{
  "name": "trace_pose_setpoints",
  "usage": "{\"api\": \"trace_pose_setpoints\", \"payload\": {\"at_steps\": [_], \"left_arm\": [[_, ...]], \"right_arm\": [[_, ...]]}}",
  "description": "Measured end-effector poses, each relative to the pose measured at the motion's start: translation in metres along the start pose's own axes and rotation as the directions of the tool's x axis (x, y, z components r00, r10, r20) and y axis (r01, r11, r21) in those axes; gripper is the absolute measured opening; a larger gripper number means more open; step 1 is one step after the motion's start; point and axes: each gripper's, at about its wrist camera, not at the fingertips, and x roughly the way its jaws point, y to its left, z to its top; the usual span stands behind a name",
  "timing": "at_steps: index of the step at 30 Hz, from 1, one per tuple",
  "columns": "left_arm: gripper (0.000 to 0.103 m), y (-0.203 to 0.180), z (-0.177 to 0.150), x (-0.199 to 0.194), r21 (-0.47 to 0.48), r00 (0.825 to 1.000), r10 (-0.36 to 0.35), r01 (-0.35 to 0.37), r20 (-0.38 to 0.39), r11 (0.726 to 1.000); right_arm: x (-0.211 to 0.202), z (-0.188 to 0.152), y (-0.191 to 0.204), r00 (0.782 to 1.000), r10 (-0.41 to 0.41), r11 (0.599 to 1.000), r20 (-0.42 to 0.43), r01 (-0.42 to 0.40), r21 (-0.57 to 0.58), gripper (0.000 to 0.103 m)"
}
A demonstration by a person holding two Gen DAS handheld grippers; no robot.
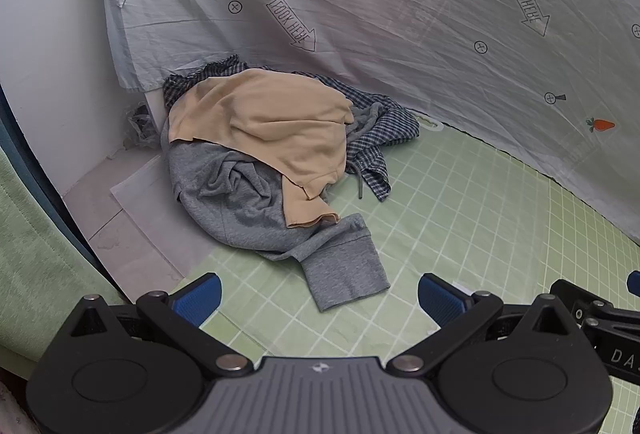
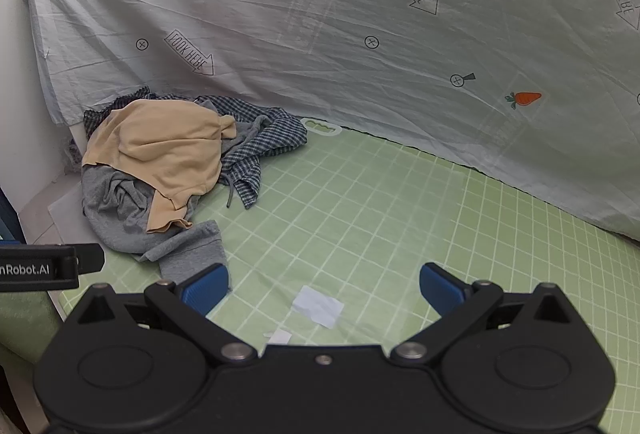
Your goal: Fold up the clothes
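A heap of clothes lies at the back left of the green gridded mat. On top is a beige garment. Under it sits a grey sweatshirt, one cuffed sleeve stretched toward me. A dark checked shirt spreads behind and to the right. My left gripper hovers open just in front of the sleeve cuff, nothing between its blue pads. My right gripper is open too, over bare mat right of the sleeve.
A pale sheet printed with carrots and arrows hangs behind the mat. Two white paper scraps lie on the mat between the right gripper's fingers. A white wall and tiled floor border the left side. The other gripper's body shows at each frame's edge.
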Motion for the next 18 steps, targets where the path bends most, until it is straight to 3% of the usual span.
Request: {"api": "trace_pose_setpoints", "payload": {"at_steps": [9,18], "left_arm": [[0.103,0.001,0.01,0.014,-0.016,1.0,-0.011,0.01,-0.01,1.0],[0.103,0.018,0.047,0.052,-0.049,0.999,0.04,-0.04,-0.016,0.998]], "right_arm": [[0.021,0.019,-0.007,1.0,-0.012,1.0,0.017,0.012,-0.004,0.103],[0.065,0.058,-0.012,0.999,-0.003,1.0,0.047,0.003,0.002,0.103]]}}
